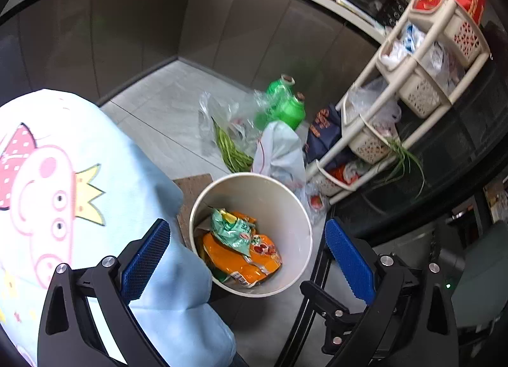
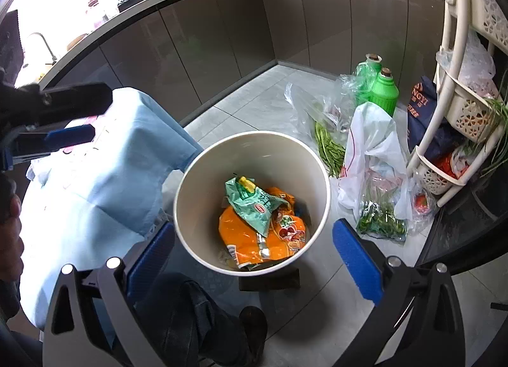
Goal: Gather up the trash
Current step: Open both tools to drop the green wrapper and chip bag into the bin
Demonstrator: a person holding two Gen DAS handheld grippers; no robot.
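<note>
A cream round bin [image 1: 279, 208] stands on the tiled floor, seen from above in both wrist views. Inside it lie an orange snack wrapper [image 1: 228, 259] and a crumpled green wrapper [image 1: 231, 230] on top. My left gripper [image 1: 247, 223] hovers over the bin, open, blue pads wide apart with nothing between them. In the right wrist view the same bin [image 2: 254, 157] holds the orange wrapper [image 2: 241, 237] and green wrapper [image 2: 254, 205]. My right gripper [image 2: 254, 225] is also open and empty above it. The left gripper's finger [image 2: 70, 138] shows at the left edge.
A light blue cloth with a cartoon pig [image 1: 79, 192] lies left of the bin. Behind the bin are green bottles [image 2: 381, 91], plastic bags with green beans [image 2: 330, 145] and a white bag [image 2: 371, 157]. A cream basket rack [image 1: 412, 81] stands right. A person's shoe [image 2: 252, 325] is near.
</note>
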